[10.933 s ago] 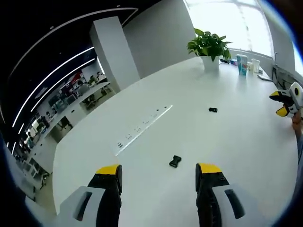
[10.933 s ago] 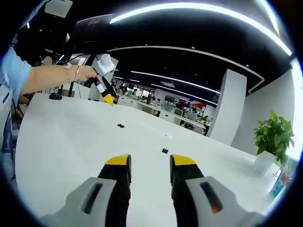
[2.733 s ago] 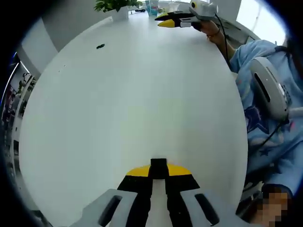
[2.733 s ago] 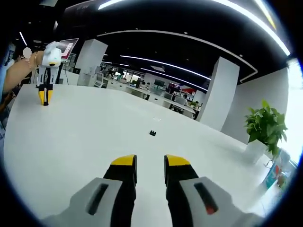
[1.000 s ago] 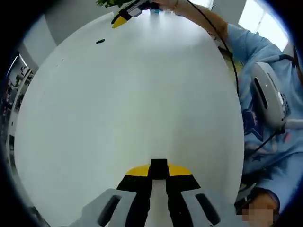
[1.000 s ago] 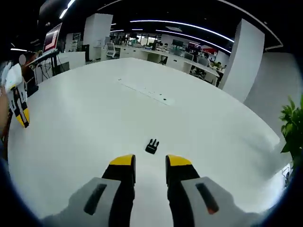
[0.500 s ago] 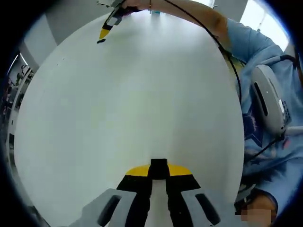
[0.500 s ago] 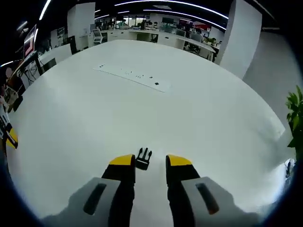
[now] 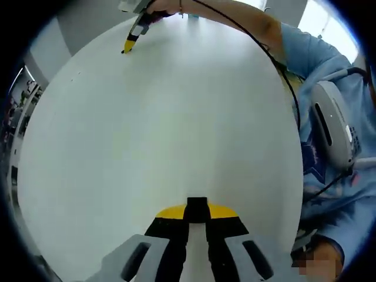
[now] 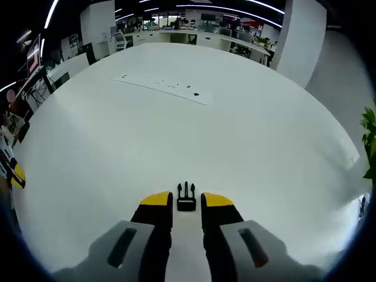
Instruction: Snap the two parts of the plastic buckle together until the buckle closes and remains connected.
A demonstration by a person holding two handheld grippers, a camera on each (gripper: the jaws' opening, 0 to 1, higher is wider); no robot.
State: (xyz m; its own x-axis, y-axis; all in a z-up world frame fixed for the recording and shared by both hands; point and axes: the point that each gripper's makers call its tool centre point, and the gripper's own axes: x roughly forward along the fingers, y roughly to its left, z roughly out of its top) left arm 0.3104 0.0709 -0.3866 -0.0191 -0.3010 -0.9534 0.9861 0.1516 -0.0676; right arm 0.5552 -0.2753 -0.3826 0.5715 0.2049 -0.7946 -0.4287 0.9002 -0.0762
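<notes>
Buckle halves sit well apart on the white bench (image 10: 264, 129). My left hand-held gripper (image 9: 197, 207) is clamped on the socket half (image 9: 197, 203), kept low for the mating. My right hand-held gripper (image 10: 186, 200) straddles the pronged half (image 10: 186, 199), jaws narrowly apart, prongs pointing away so they stay free to enter the socket.

A white table (image 10: 264, 147) carries a flush outlet strip (image 10: 164, 88); office desks (image 10: 176, 36) stand beyond.
</notes>
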